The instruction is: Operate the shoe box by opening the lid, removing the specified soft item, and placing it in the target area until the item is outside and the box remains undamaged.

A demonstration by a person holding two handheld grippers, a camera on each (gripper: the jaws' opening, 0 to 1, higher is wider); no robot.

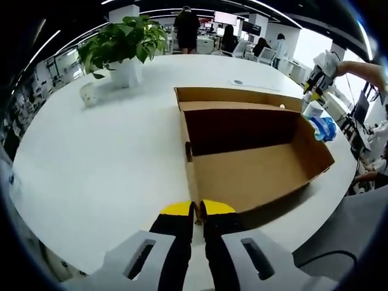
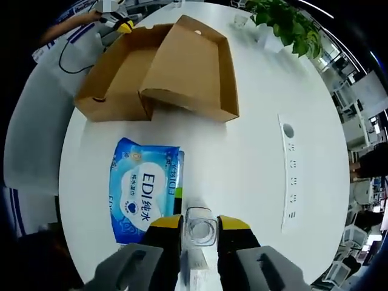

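Observation:
The brown shoe box [image 1: 254,170] lies open and empty on the white round table [image 1: 91,170], its lid [image 1: 239,97] raised along the far side. My left gripper [image 1: 197,212] is shut on the box's near corner, with a sliver of cardboard between the yellow tips. A blue wet-wipes pack [image 2: 145,194] lies flat on the table outside the box [image 2: 115,73], beside the lid [image 2: 194,60]. My right gripper [image 2: 200,223] hovers just right of the pack, its jaws shut against a small clear container [image 2: 200,230]. The pack [image 1: 322,128] also lies under the right gripper [image 1: 315,82].
A potted plant [image 1: 124,42] and a clear cup [image 1: 88,94] stand at the table's far side. A socket strip [image 2: 290,176] is set into the tabletop. Grey chairs [image 1: 345,230] ring the table. People [image 1: 185,27] stand in the office behind.

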